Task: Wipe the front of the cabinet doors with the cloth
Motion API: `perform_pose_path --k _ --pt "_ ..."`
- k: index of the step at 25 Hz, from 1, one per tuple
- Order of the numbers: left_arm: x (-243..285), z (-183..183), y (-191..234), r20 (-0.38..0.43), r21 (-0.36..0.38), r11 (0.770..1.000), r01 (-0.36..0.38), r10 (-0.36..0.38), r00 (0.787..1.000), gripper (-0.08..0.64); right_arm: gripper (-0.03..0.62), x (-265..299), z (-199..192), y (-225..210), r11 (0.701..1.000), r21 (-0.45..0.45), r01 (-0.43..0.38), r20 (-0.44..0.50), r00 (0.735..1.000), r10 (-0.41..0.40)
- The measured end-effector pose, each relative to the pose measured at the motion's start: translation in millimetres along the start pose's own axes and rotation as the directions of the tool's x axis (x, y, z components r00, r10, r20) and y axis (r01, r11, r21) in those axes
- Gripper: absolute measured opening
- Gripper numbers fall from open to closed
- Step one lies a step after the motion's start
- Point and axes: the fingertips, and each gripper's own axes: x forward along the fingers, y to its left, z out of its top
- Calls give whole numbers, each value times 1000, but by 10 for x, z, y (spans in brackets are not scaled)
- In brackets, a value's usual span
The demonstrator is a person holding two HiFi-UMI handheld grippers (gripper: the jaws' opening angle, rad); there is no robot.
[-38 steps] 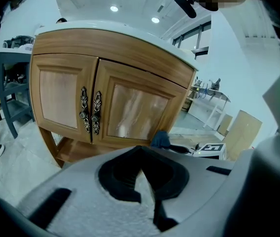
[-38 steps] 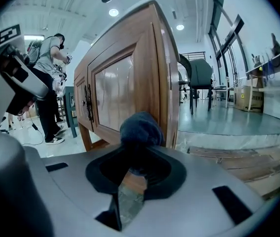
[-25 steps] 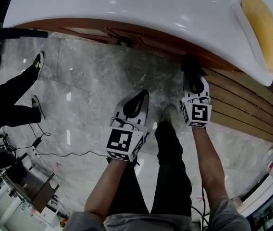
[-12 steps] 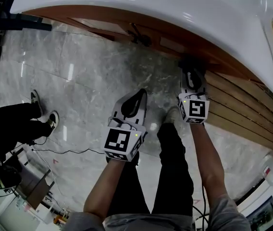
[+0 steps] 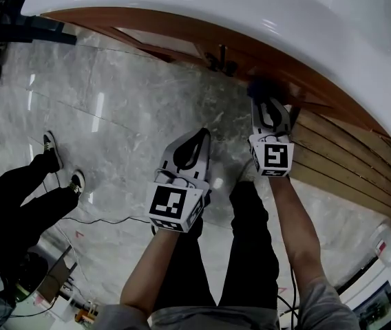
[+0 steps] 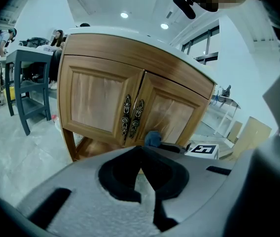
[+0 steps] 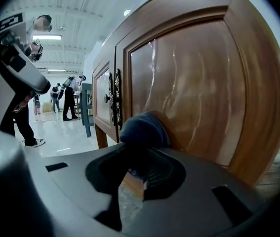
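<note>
The cloth [image 7: 144,130] is in use: nearer, the left gripper [image 6: 142,169] waits with jaws pressed together on nothing, while farther off the right gripper [image 7: 135,172] pinches it against the right cabinet door [image 7: 194,83], now closer to the middle handles [image 7: 114,102] than before, so the wiping advances.

**Q:** Door finish?
**A:** I read the cabinet doors [image 7: 189,83] as varnished wood, smooth and semi-gloss, with light streaks reflected in the panel. The handles [image 6: 131,117] look like dark, ornate metal.

**Q:** Other surfaces?
**A:** I see the cloth [image 7: 144,130] as dark blue, soft and matt. The right gripper [image 7: 136,157] has a matt grey plastic shell and black-lined jaws. The desk [image 5: 250,5] is white and glossy. The floor [image 5: 113,115] is polished grey veined stone.
</note>
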Motion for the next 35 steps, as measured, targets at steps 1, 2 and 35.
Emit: perform_pose_path --k 1,2,35 --pt "-6 7 42 1 -1 1000 0 0 1000 8 71 36 17 39 1000 -3 -3 1 1000 3" --pt "-13 16 84 1 -2 1000 -1 1 1000 8 71 72 35 76 1000 -3 -5 2 1000 5" --pt "-358 11 515 -17 -40 999 -14 13 1000 8 67 152 212 964 993 58 -101 -3 995 101"
